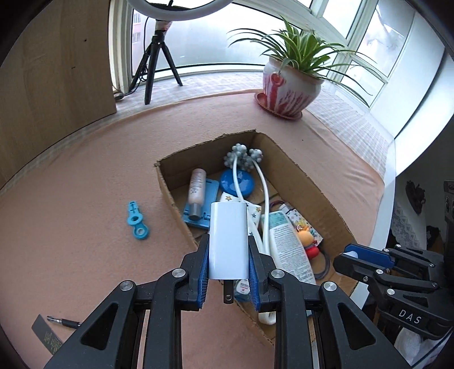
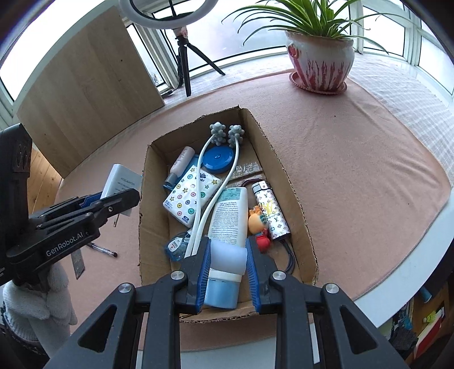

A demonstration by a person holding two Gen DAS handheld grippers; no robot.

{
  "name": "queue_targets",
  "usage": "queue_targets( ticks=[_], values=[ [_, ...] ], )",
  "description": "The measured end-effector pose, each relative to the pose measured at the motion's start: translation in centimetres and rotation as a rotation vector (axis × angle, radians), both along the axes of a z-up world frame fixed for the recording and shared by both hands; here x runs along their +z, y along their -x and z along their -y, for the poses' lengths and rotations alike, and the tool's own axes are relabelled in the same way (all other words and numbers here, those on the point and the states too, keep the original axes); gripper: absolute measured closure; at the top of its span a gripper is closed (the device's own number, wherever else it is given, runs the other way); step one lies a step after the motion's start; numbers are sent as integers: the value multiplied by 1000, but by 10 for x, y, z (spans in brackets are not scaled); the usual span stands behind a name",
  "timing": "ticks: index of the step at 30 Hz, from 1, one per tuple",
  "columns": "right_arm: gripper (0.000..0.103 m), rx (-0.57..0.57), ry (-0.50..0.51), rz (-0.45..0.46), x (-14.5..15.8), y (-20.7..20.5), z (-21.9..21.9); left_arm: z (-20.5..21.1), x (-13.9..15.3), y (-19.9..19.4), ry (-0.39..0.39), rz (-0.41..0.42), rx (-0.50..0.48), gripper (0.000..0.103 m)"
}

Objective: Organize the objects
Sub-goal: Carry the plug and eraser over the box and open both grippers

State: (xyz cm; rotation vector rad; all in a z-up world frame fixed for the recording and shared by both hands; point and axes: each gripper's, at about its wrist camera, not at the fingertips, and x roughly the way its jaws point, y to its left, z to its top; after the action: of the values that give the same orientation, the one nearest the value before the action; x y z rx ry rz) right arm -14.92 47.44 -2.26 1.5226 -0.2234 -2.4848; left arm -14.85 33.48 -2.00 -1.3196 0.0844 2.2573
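Home windowsill corner, potted plant (image 1: 292, 82), ring light (image 1: 181, 10)

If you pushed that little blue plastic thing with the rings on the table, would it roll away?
Probably not: the blue ring tool lies flat on the pink cloth, so it would likely slide, not roll. It looks like thin plastic, so probably light and stiff.

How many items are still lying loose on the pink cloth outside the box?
3 that I can see: a blue plastic tool left of the cardboard box, plus a pen and a dark tag near the cloth's front edge. The grippers may hide others.
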Motion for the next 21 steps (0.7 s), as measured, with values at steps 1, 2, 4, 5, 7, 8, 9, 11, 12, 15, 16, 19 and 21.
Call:
queue_targets(
  ticks=[1,2,4,5,7,8,9,11,12,15,16,19,21],
  values=[
    [81,1,0,1,-1,0,-1,-4,-1,-1,6,1,-8,78],
    [81,2,-2,1,-2,0,-1,-9,-2,-2,12,1,-16,78],
    [81,2,-4,2,-3,0,-2,-16,-3,-4,25,0,-27,78],
    [80,2,-2,3,-4,0,-3,-18,-4,-5,29,0,-31,78],
    [80,1,0,2,-4,1,-4,-21,-4,-6,34,1,-34,78],
    [80,1,0,2,-4,1,-5,-23,-4,-5,36,1,-35,78],
    [80,1,1,2,-4,1,-5,-23,-4,-5,37,0,-35,78],
    [80,1,2,2,-5,2,-6,-25,-4,-5,39,2,-35,78],
    [80,0,3,3,-5,1,-7,-25,-4,-5,40,1,-36,78],
    [80,-1,4,6,-7,1,-8,-27,-4,-6,45,-3,-41,78],
    [80,0,3,6,-7,0,-8,-28,-4,-6,46,-2,-42,78],
    [79,0,2,5,-6,1,-9,-28,-5,-7,45,2,-45,78],
    [77,-5,-1,-3,-5,0,-9,-28,-5,-7,43,0,-44,78]
  ],
)
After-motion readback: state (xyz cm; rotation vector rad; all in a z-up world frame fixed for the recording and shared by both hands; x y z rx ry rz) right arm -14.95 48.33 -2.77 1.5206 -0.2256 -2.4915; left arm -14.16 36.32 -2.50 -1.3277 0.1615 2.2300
